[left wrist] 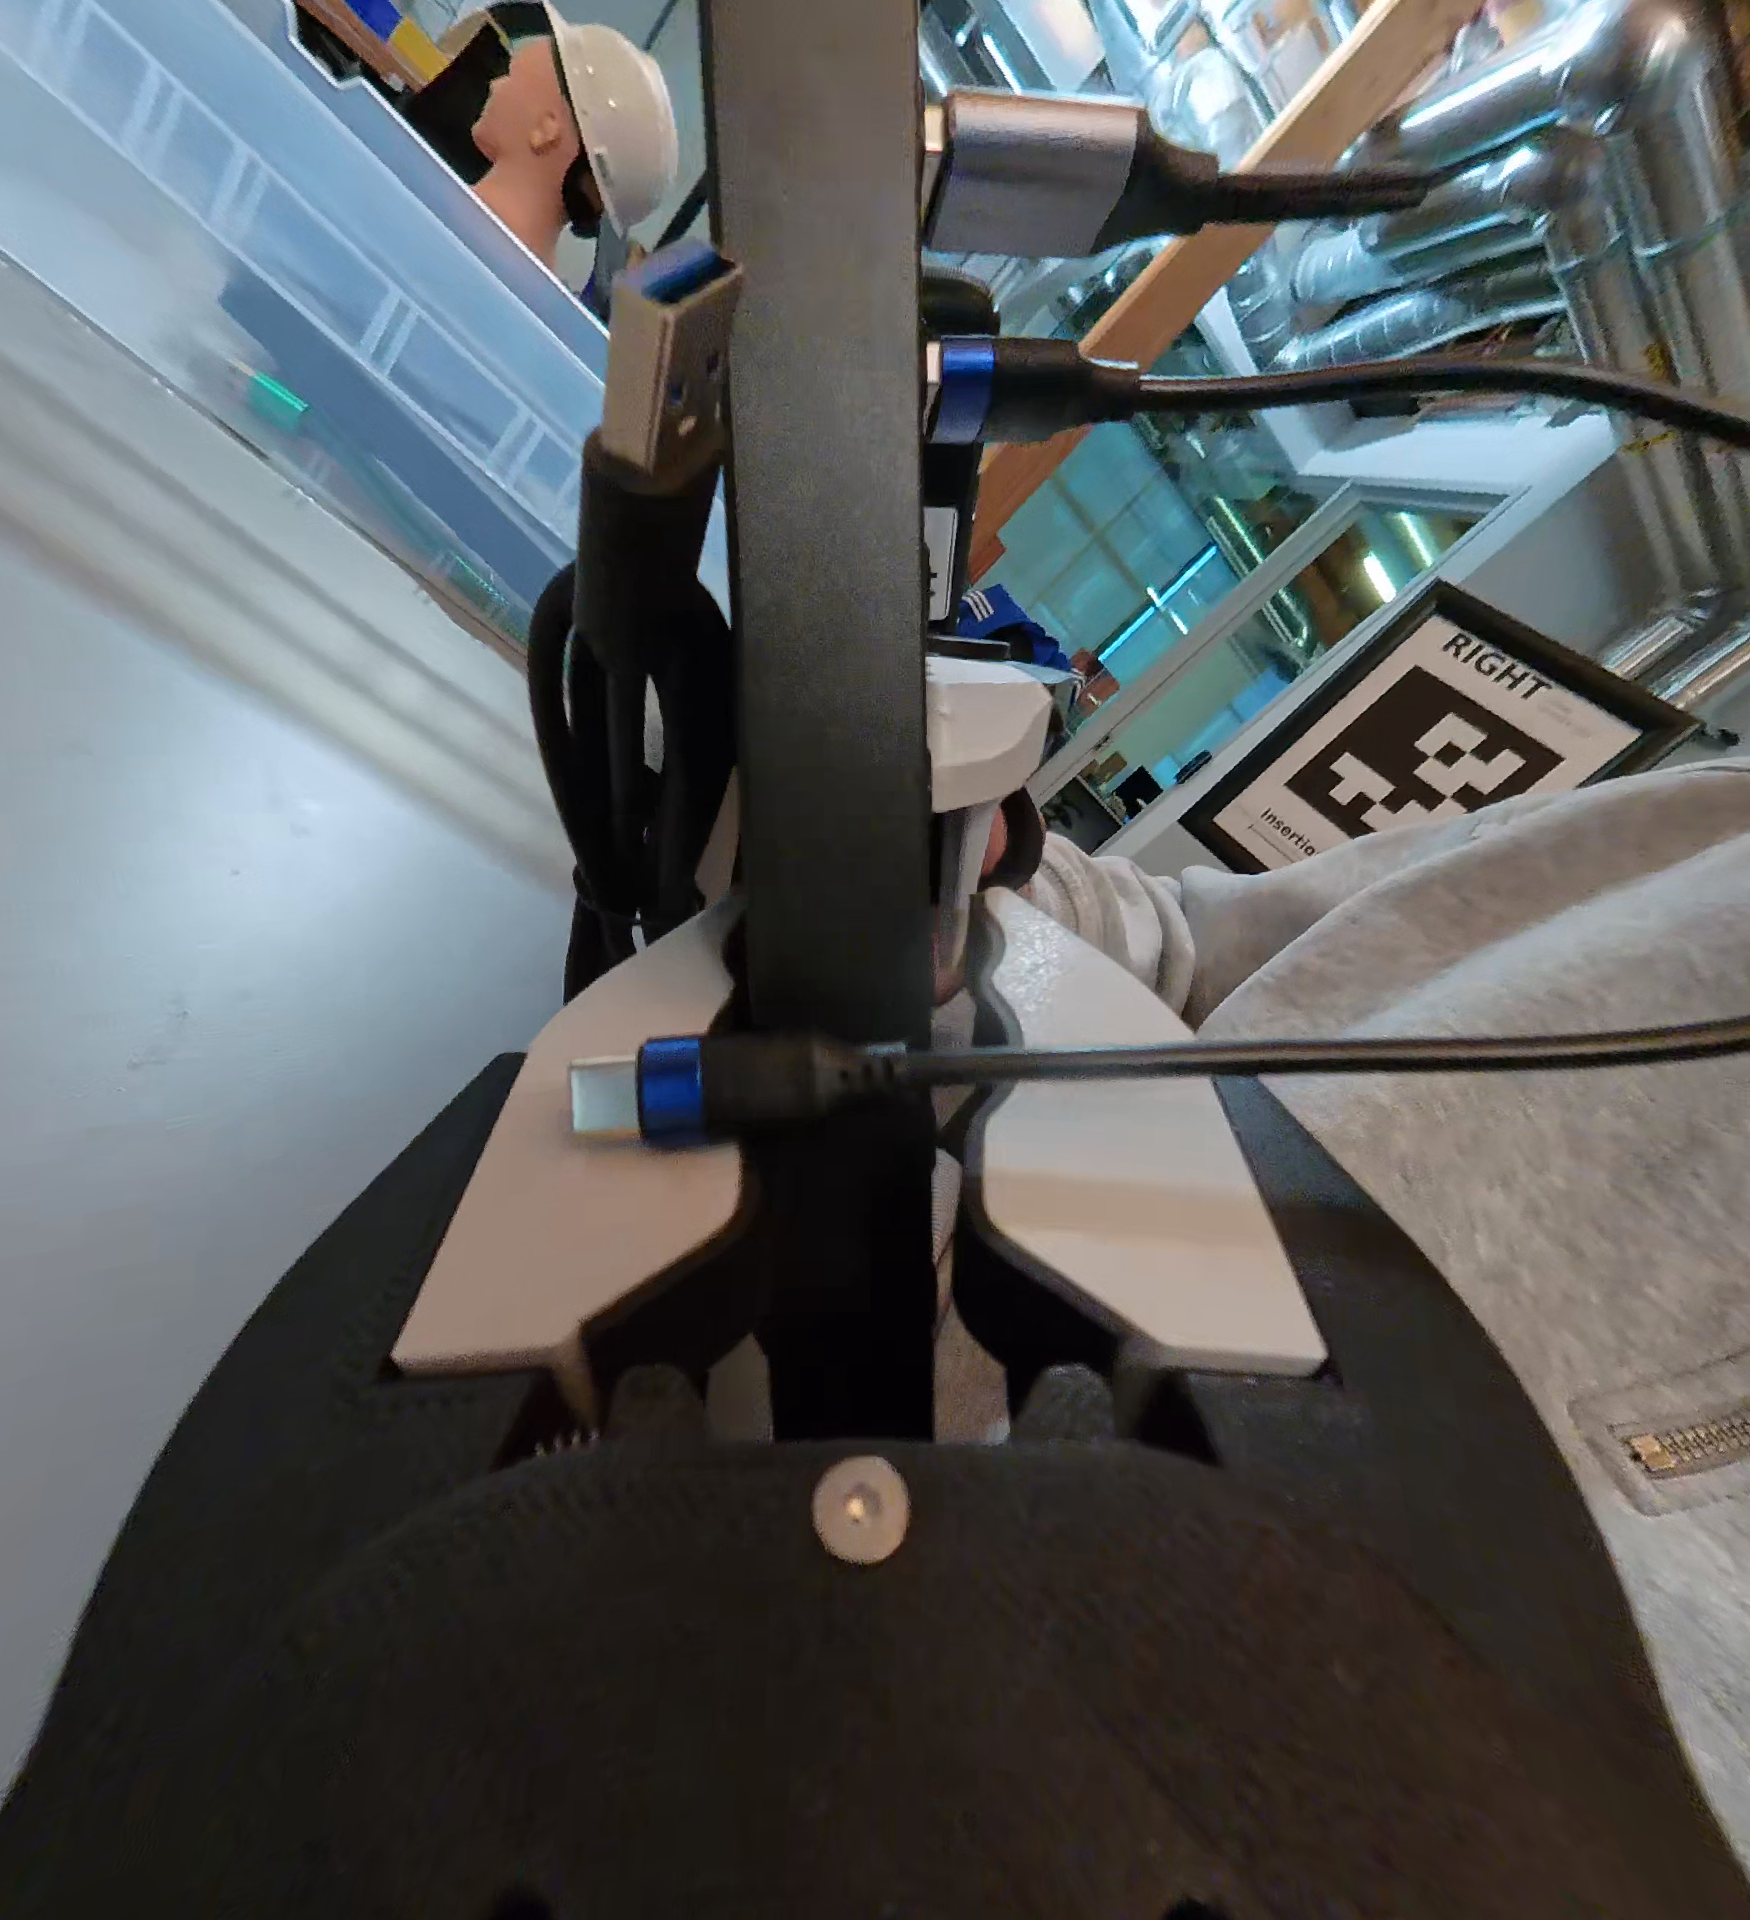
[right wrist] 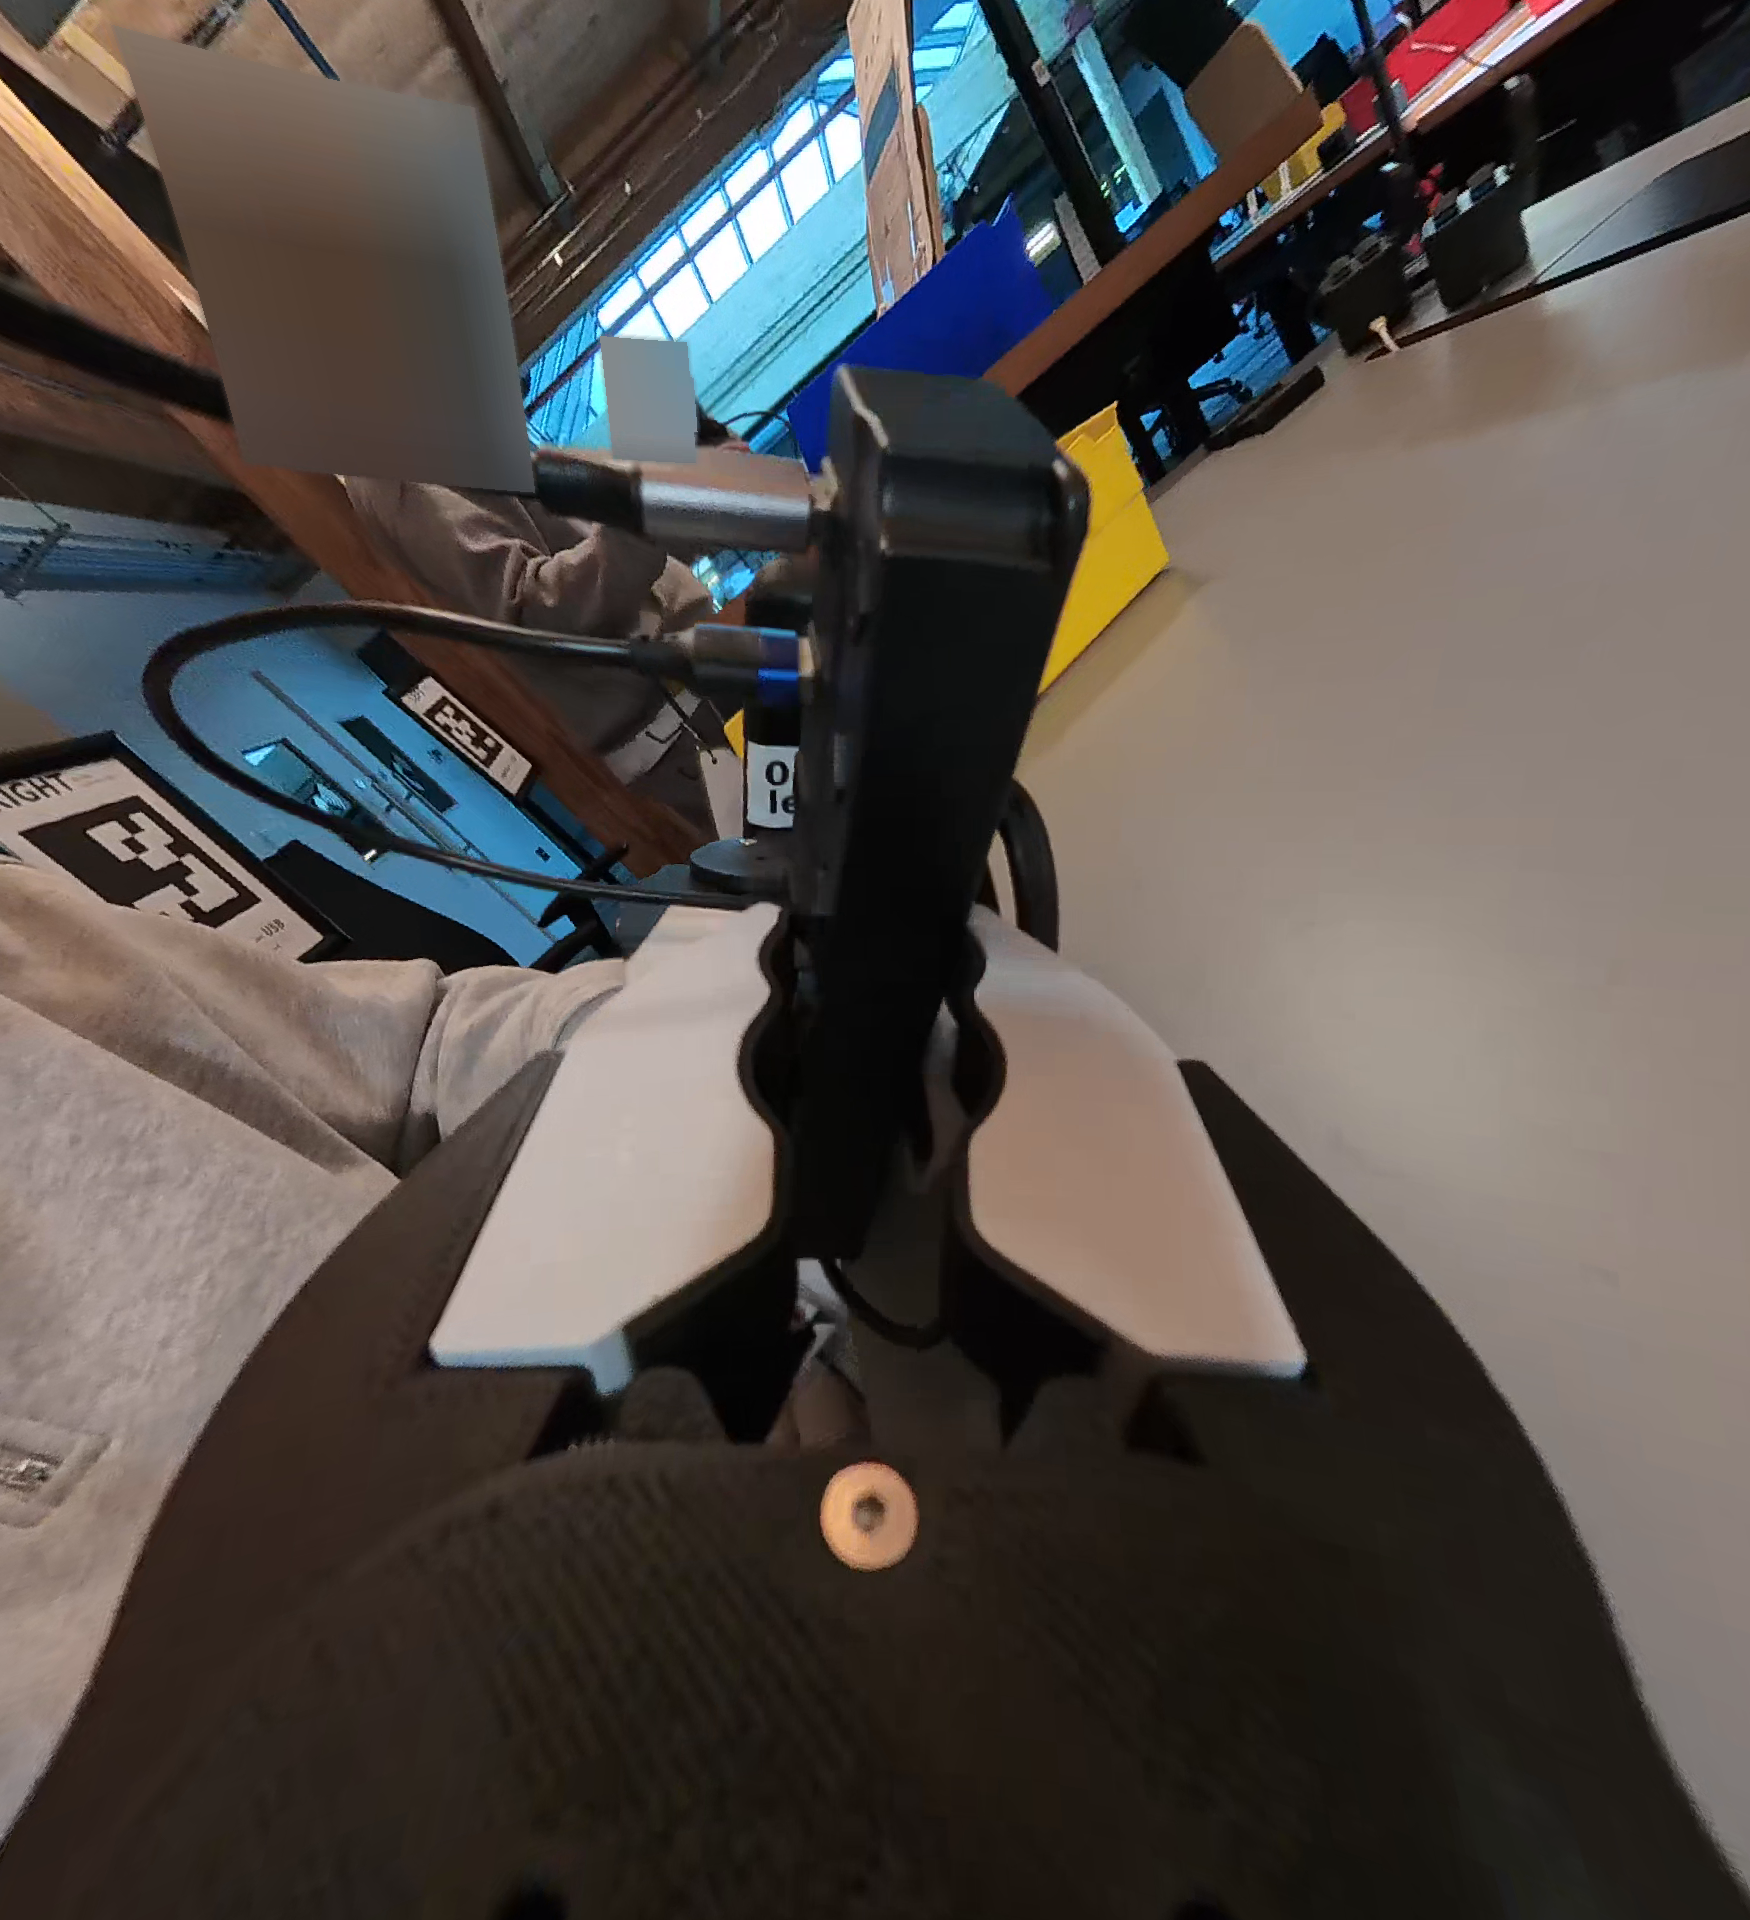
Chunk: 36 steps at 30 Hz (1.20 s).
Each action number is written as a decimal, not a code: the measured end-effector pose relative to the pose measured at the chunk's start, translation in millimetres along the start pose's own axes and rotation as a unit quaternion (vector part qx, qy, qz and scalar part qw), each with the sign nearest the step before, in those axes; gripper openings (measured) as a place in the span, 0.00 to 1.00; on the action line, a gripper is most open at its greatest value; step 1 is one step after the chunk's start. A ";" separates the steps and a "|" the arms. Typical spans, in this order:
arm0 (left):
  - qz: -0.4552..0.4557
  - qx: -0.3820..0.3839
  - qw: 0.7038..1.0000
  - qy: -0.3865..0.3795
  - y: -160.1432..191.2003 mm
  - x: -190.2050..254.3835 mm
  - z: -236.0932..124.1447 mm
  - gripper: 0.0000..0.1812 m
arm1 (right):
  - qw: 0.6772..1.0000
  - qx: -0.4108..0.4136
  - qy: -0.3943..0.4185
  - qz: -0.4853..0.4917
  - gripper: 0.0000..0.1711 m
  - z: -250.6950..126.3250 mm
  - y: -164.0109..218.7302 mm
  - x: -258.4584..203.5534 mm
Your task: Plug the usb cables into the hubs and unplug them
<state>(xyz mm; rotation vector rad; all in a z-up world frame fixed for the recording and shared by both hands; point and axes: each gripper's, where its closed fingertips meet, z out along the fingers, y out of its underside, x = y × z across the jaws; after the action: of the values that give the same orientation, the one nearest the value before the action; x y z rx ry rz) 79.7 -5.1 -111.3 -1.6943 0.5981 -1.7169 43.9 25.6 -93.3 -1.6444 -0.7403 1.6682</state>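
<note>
Printed writing shows on two things — a framed marker sign [left wrist: 1411,764] and a white label [right wrist: 773,787].

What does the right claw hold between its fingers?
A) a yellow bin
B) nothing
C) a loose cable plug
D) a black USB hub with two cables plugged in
D: the right claw is shut on the black USB hub, and the silver plug and blue-ringed plug sit in its side.

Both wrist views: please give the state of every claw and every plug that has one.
Left claw: shut on the hub.
Right claw: shut on the hub.
Grey plug: plugged in.
Far blue-ringed plug: plugged in.
Near blue-ringed plug: unplugged, loose.
USB-A plug: unplugged.
</note>
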 end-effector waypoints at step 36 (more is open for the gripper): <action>0.004 0.054 0.995 -0.084 -25.4 -28.6 -28.2 0.29 | 0.994 0.095 0.014 0.057 0.18 -21.1 -27.8 14.2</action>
<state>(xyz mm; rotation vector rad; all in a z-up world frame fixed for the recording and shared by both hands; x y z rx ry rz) 47.3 29.5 -114.9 -1.7363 0.4258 -1.5534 67.3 52.6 -81.1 -1.5969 -0.4648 1.7347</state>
